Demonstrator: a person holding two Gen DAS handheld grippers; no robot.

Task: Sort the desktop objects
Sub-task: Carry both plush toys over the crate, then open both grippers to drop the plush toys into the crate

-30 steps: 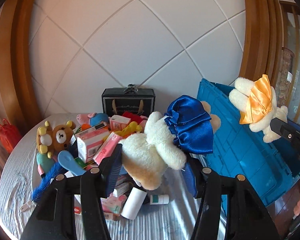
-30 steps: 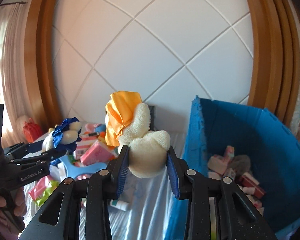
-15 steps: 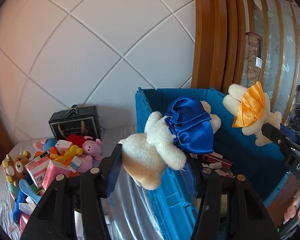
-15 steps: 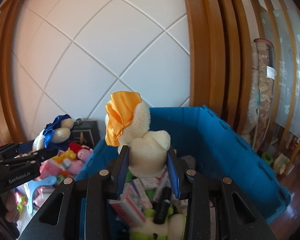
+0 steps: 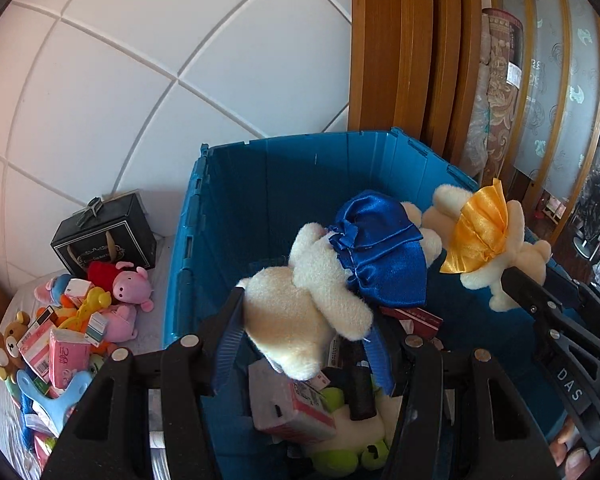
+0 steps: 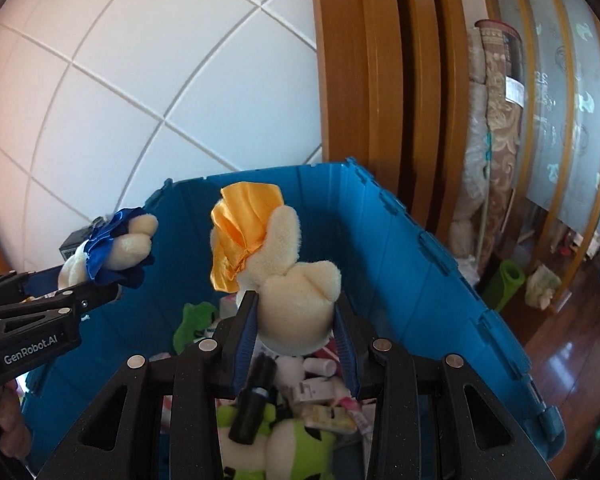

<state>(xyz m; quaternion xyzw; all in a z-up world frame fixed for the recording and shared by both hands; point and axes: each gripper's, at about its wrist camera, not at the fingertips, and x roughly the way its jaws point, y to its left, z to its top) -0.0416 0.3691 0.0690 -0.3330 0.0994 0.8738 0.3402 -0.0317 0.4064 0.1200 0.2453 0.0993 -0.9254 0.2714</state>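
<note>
My left gripper [image 5: 304,320] is shut on a cream plush bear in a blue satin dress [image 5: 324,280], held above the open blue crate [image 5: 260,184]. My right gripper [image 6: 296,316] is shut on a cream plush bear in an orange satin dress [image 6: 284,264], also over the crate [image 6: 412,248]. Each bear shows in the other view: the orange one [image 5: 484,244] to the right, the blue one [image 6: 112,252] to the left. Inside the crate lie boxes, a green plush [image 6: 284,444] and a black cylinder [image 6: 256,400].
A pile of toys and small boxes [image 5: 72,328] with a pink pig [image 5: 128,284] lies on the table left of the crate. A black gift box [image 5: 104,240] stands by the white panelled wall. Wooden frame and glass panels stand behind on the right.
Both grippers have swung to the right from over the table and toy pile to above the blue crate, each still holding its bear. The crate's inside now fills the lower view.
</note>
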